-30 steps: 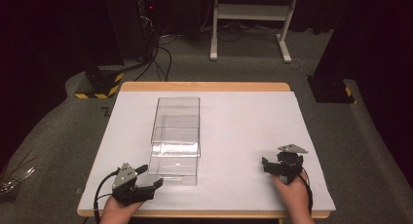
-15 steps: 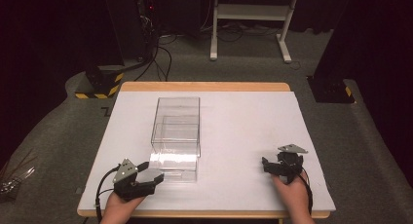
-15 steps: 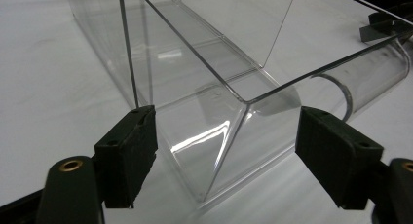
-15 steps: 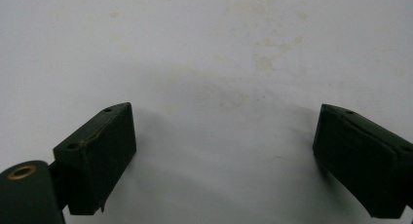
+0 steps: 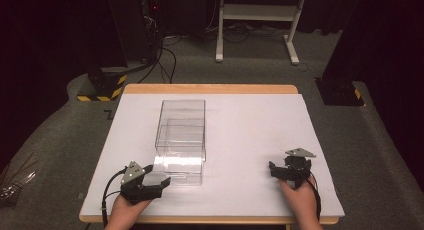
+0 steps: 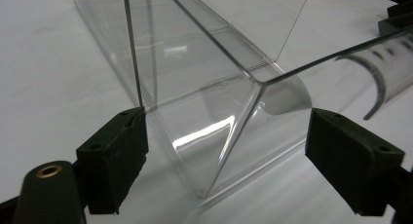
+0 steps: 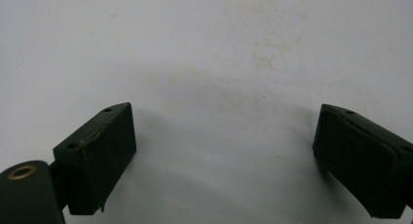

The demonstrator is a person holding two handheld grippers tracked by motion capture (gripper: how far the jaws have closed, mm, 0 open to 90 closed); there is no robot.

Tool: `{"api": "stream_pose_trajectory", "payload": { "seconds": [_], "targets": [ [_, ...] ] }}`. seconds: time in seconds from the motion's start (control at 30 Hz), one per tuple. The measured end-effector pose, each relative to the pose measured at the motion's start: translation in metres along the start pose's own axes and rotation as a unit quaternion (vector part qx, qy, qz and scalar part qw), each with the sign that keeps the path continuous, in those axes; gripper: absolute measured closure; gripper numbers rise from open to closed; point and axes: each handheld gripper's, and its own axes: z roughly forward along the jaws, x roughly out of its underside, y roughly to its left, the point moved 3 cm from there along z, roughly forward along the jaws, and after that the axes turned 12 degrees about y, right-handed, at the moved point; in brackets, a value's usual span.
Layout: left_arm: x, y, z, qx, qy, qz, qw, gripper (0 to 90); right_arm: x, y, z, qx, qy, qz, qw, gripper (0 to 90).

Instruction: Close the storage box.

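One clear box sits on the table; left gripper gapes beside its near corner, right gripper gapes well apart.

One clear box, two tongs, one desk

A single clear plastic box lies on the desk — left of the middle, its near end close to the front edge. Two tongs rest on the desk: the left tongs by the front-left corner, just at the box's near end, and the right tongs towards the front-right corner — each held by one hand.
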Motion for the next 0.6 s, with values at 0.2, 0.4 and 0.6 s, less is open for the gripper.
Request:
{"api": "stream_pose_trajectory", "payload": {
  "seconds": [0.2,0.4,0.6],
  "targets": [
    [-0.002,0.002,0.003,-0.002,0.004,-0.005,1.0000,14.0,0.000,0.000,0.000,0.000,0.000,0.000,1.0000,8.4],
    [-0.010,0.008,0.009,-0.005,-0.002,-0.016,0.9999,14.4,0.000,0.000,0.000,0.000,0.000,0.000,1.0000,8.5],
    [-0.014,0.013,0.016,-0.014,-0.001,-0.021,0.9997,14.4,0.000,0.000,0.000,0.000,0.000,0.000,1.0000,8.5]
  ]
}}
